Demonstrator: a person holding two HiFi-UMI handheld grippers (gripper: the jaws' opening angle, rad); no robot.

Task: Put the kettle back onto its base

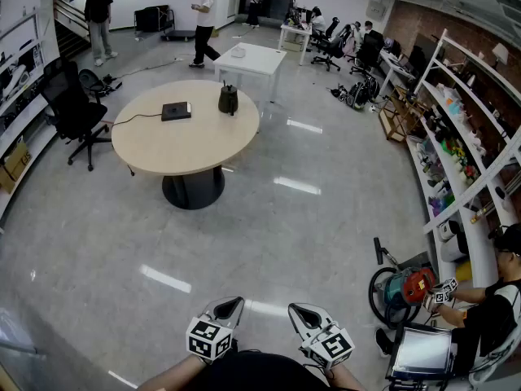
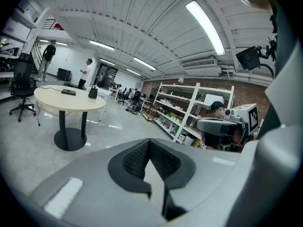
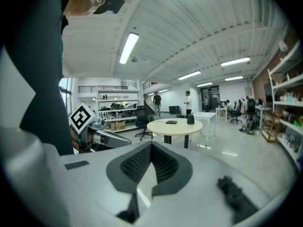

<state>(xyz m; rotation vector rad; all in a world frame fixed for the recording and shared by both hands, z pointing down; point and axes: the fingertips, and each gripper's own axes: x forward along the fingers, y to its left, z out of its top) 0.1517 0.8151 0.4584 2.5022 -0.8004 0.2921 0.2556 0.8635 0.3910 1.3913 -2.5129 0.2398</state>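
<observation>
Left tool (image 1: 230, 308) and right tool (image 1: 301, 312) near me, jaws pressed together, empty | kettle (image 1: 228, 98) far off on round table (image 1: 187, 141), right of its base (image 1: 176, 111), not touching | I must walk close first, then part the jaws to grab it.

Floor (image 1: 326, 218) glossy and smooth; table top (image 1: 187, 141) matt, wood-look; left tool (image 2: 150, 145) matt grey plastic.

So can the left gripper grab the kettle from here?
Probably not yet: the kettle stands on the round table, far across the floor from the shut left gripper.
</observation>
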